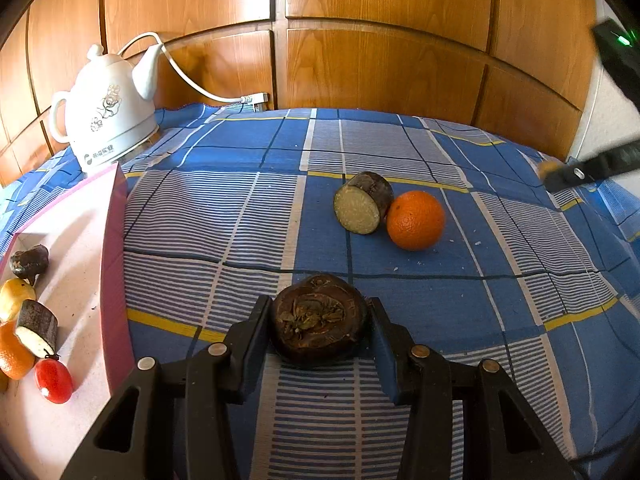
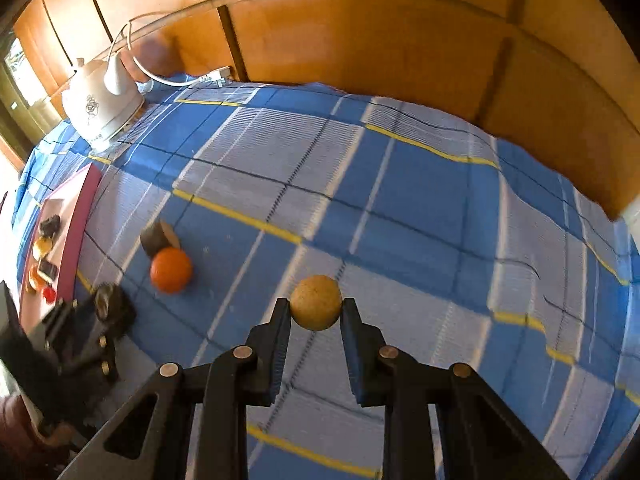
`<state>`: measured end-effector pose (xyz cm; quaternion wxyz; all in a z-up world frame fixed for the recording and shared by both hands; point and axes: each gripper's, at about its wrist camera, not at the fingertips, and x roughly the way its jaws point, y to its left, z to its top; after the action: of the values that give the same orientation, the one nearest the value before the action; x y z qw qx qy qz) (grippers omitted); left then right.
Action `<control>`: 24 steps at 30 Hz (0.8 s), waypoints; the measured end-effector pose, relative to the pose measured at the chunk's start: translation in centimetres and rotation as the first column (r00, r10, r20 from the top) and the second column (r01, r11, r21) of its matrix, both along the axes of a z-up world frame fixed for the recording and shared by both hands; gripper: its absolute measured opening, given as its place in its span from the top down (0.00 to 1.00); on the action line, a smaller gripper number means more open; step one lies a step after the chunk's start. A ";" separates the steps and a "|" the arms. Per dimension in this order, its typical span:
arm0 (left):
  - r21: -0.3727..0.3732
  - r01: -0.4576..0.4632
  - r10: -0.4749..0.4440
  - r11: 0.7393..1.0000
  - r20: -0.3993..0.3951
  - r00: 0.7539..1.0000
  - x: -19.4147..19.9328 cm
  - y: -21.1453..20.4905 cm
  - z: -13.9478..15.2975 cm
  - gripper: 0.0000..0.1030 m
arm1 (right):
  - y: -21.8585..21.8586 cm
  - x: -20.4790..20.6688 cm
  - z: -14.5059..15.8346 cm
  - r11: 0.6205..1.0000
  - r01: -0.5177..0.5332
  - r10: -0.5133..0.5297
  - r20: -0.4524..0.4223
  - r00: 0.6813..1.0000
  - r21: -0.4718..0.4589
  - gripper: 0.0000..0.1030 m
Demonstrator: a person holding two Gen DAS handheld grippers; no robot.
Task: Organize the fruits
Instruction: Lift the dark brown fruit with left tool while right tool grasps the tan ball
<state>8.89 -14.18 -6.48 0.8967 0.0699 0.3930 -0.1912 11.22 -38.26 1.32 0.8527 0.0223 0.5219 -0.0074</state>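
My left gripper [image 1: 318, 316] is shut on a dark brown round fruit [image 1: 318, 320], low over the blue checked cloth. Ahead of it lie a cut dark piece with a pale face [image 1: 360, 206] and an orange [image 1: 416, 220], touching each other. My right gripper [image 2: 316, 310] is shut on a small tan round fruit [image 2: 316, 302] held above the cloth. In the right wrist view the orange [image 2: 171, 270] and the cut piece [image 2: 158, 238] lie to the left, with the left gripper [image 2: 106, 304] beyond them. A pink tray [image 1: 114, 248] at the left holds several fruits.
A white ceramic kettle [image 1: 106, 108] with a white cord stands at the back left of the table. Wooden panelled wall runs along the back. The tray [image 2: 74, 240] lies at the left edge in the right wrist view. The cloth [image 1: 480, 300] covers the whole table.
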 end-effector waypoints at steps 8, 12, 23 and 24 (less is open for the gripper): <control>0.048 0.018 -0.017 0.999 -0.019 1.000 -0.6 -0.4 0.7 0.55 | 3.6 -0.5 -4.3 0.998 -0.059 0.058 -0.040 0.997 -0.006 0.75; 0.020 0.013 -0.012 1.000 -0.019 1.000 -1.7 0.2 2.0 0.55 | 3.6 -0.2 -5.6 0.998 -0.065 0.066 -0.069 0.995 0.008 0.75; -0.020 -0.032 0.033 0.999 0.036 0.999 -4.6 2.7 6.6 0.55 | 3.1 -0.2 -5.7 0.998 -0.050 0.053 -0.055 0.997 0.042 0.75; -0.016 -0.037 0.038 0.999 0.039 0.998 -4.7 2.9 6.8 0.55 | 3.2 -0.2 -5.7 0.998 -0.050 0.052 -0.054 0.997 0.038 0.75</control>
<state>4.15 -11.27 0.28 0.9083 0.0595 0.3750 -0.1758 11.05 -35.08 -4.36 0.8372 0.0245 0.5458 0.0235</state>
